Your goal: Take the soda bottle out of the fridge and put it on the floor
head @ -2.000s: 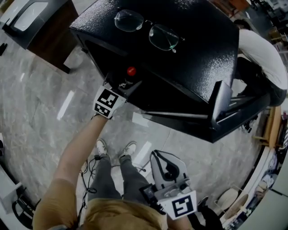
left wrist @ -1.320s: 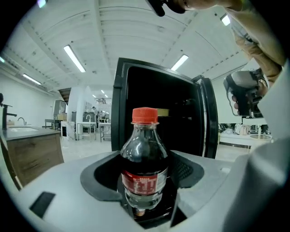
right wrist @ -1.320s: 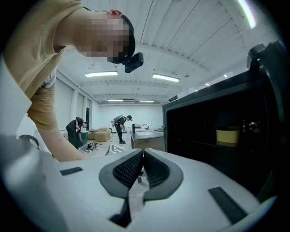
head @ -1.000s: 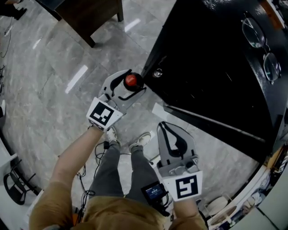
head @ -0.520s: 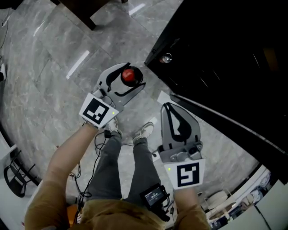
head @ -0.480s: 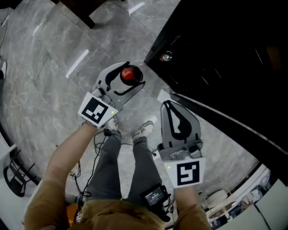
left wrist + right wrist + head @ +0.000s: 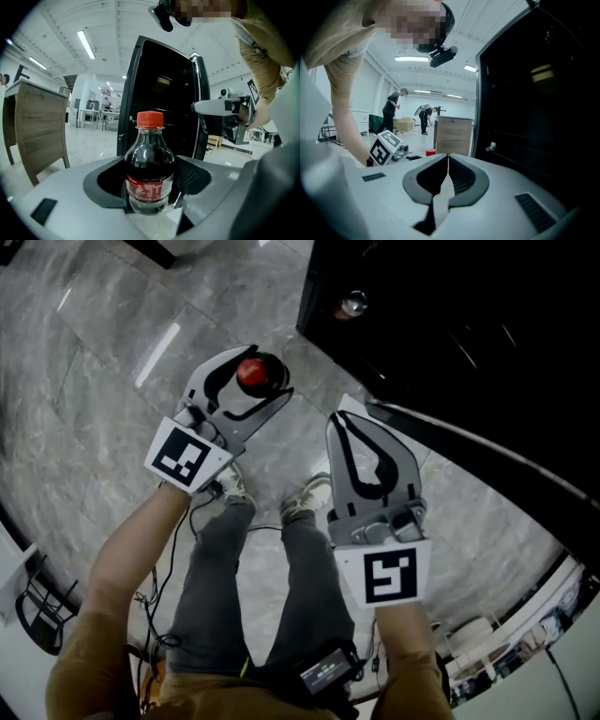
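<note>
A small soda bottle [image 7: 150, 164] with dark drink, a red cap and a red label stands upright between the jaws of my left gripper [image 7: 152, 180], which is shut on its body. From the head view only the bottle's red cap [image 7: 251, 372] shows inside my left gripper [image 7: 251, 381], held above the grey marble floor [image 7: 94, 399]. To its right my right gripper [image 7: 349, 423] is shut with nothing in it, its jaw tips meeting [image 7: 448, 159]. The black fridge [image 7: 469, 343] stands just ahead with its door [image 7: 136, 93] open.
A wooden cabinet [image 7: 35, 131] stands to the left of the fridge. My shoes [image 7: 305, 495] and legs are directly below the grippers. Cables hang by my left leg. People stand far back in the room in the right gripper view.
My left gripper has drawn the bottle out of the fridge and away from it, over the floor. My right gripper has come forward beside it. The head view has tilted down.
</note>
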`<state>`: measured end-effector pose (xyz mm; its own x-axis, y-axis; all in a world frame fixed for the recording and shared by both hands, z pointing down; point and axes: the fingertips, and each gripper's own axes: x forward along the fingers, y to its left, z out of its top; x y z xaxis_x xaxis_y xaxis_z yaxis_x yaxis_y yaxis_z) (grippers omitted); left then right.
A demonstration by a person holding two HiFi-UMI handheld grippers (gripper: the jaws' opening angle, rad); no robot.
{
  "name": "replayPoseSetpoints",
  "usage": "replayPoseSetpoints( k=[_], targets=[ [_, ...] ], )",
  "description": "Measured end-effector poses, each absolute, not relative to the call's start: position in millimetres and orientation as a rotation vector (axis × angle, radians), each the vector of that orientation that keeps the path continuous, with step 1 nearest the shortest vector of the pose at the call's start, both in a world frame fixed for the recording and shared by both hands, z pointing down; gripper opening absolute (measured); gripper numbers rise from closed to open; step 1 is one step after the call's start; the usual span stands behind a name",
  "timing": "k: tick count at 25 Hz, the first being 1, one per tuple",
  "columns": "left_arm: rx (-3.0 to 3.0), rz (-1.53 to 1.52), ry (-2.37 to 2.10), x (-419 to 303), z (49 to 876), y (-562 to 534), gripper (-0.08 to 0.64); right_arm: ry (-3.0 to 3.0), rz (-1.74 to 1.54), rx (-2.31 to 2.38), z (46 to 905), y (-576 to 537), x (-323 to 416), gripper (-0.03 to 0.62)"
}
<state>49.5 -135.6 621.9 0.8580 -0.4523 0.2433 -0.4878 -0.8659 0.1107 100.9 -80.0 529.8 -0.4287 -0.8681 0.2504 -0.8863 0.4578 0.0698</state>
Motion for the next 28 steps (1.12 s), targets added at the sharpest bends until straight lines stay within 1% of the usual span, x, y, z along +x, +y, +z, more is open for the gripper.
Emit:
replayPoseSetpoints(
  k=[8, 14, 28],
  targets=[
    [2.872, 0.309, -0.719, 43, 700, -126, 0.304, -2.436, 0.102, 1.43, 621, -77, 98, 0.003],
    [2.891, 0.321, -0.699, 39, 747, -128, 0.304, -2.456, 0.038, 1.401, 664, -88, 93, 0.003],
    [2.938, 0.346, -0.588, 52, 866, -138, 0.304, -2.412, -0.038, 1.391, 772, -120, 118, 0.003]
  ],
)
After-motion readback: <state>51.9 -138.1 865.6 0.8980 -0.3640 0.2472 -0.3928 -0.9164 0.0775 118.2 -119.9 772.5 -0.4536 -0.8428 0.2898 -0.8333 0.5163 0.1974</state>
